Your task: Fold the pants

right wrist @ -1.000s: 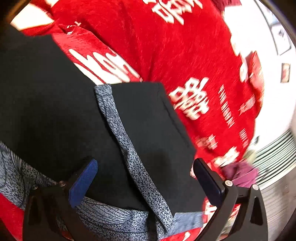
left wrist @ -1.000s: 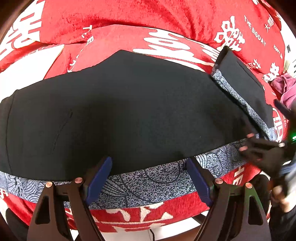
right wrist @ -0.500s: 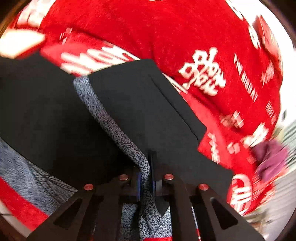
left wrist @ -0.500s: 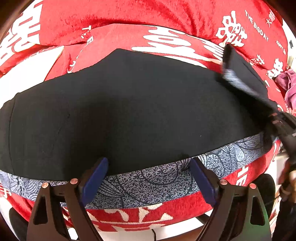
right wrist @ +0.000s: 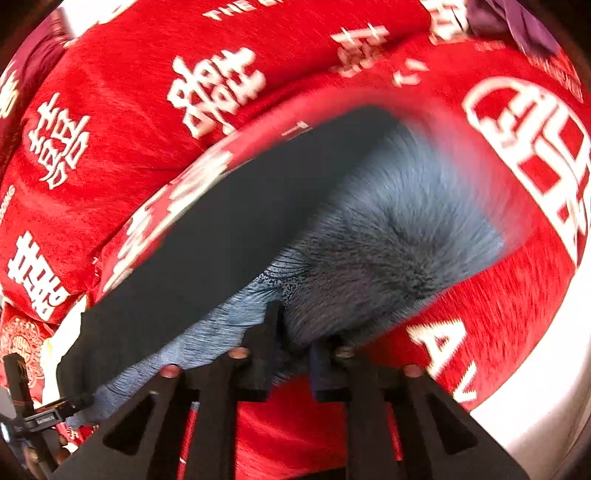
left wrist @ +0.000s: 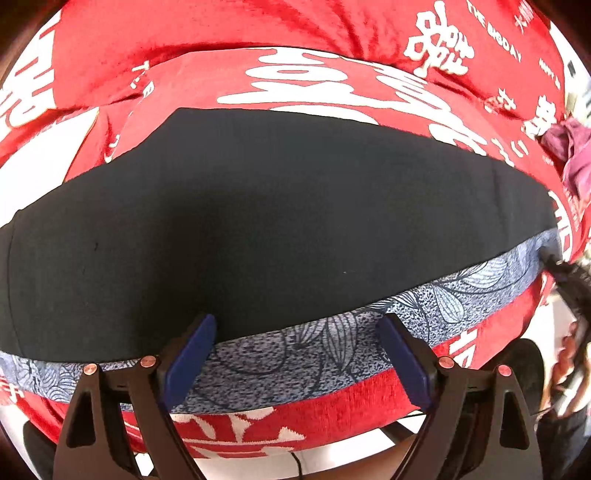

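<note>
Black pants [left wrist: 280, 229] with a blue-grey patterned band [left wrist: 317, 347] along the near edge lie flat across a red cloth. My left gripper [left wrist: 295, 354] is open, its blue pads on either side of the band at the near edge. My right gripper [right wrist: 291, 354] is shut on the patterned band [right wrist: 388, 236] at the pants' right end; that view is blurred. The black part of the pants [right wrist: 221, 236] stretches away to the left there. The right gripper also shows at the right edge of the left wrist view [left wrist: 565, 277].
The red cloth with white characters [left wrist: 332, 81] covers the whole surface and drops off at the near edge. A purple garment [left wrist: 572, 155] lies at the far right, also in the right wrist view [right wrist: 517, 22]. White floor shows below the cloth [right wrist: 546, 398].
My right gripper shut on the folded-over right end of the pants and pulled it out to the right, so the pants now lie flat. The left gripper stayed open at the near edge.
</note>
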Demonstrator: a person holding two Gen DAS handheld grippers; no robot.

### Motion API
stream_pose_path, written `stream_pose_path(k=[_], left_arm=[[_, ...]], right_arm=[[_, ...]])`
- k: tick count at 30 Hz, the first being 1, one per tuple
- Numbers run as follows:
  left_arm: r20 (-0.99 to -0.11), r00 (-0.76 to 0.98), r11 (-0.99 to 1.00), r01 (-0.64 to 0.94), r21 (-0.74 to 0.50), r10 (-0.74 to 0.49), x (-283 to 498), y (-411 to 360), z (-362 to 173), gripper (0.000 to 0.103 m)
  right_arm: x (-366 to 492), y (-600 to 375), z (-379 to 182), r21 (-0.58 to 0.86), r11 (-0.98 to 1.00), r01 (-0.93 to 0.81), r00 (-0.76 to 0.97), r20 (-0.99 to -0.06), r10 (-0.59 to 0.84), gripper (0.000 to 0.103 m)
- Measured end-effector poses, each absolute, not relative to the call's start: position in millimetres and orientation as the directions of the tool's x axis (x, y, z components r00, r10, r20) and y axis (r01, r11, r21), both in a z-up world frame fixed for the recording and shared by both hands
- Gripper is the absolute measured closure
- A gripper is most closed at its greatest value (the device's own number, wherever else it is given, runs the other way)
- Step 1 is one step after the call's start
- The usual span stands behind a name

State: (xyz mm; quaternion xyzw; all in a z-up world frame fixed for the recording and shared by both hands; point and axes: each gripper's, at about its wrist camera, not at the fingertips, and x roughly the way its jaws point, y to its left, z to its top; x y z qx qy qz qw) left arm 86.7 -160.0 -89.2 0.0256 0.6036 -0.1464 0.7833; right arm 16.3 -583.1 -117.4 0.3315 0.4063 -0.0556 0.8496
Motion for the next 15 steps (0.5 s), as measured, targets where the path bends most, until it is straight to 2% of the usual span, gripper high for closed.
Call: stream_pose_path(k=[2, 3, 5, 8, 10, 12, 15], left_arm=[[-0.953, 0.228, 0.956, 0.259, -0.138, -0.2, 86, -162, -88, 0.013], [-0.952, 0.226, 0.955, 0.257, -0.146, -0.207, 85, -163, -87, 0.013], [-0.949, 0.225, 0.954, 0.254, -0.16, -0.219, 85, -166, -84, 0.013], [-0.948, 0.229, 0.949, 0.274, -0.156, -0.222, 85, -179, -81, 0.013], [-0.946, 0.234, 0.941, 0.306, -0.148, -0.225, 86, -193, -79, 0.013], [-0.945, 0.246, 0.935, 0.33, -0.127, -0.216, 88, -207, -77, 0.013], [-0.954, 0.238, 0.937, 0.335, -0.097, -0.184, 97, -213, -86, 0.013]], right_arm=[[6, -599, -113, 0.518, 0.741, 0.427, 0.662, -0.737, 0.134, 0.077], [-2, -606, -106, 0.489, 0.74, 0.462, 0.671, -0.738, 0.069, 0.071], [-11, -611, -88, 0.406, 0.76, 0.508, 0.677, -0.733, -0.06, 0.067], [-15, -593, -59, 0.326, 0.821, 0.468, 0.733, -0.663, -0.155, 0.049], [-5, -564, -44, 0.295, 0.89, 0.349, 0.79, -0.603, -0.11, 0.021], [13, -531, -37, 0.251, 0.943, 0.216, 0.8, -0.599, -0.024, 0.017], [56, -487, -51, 0.269, 0.962, 0.051, 0.723, -0.675, 0.15, 0.017]])
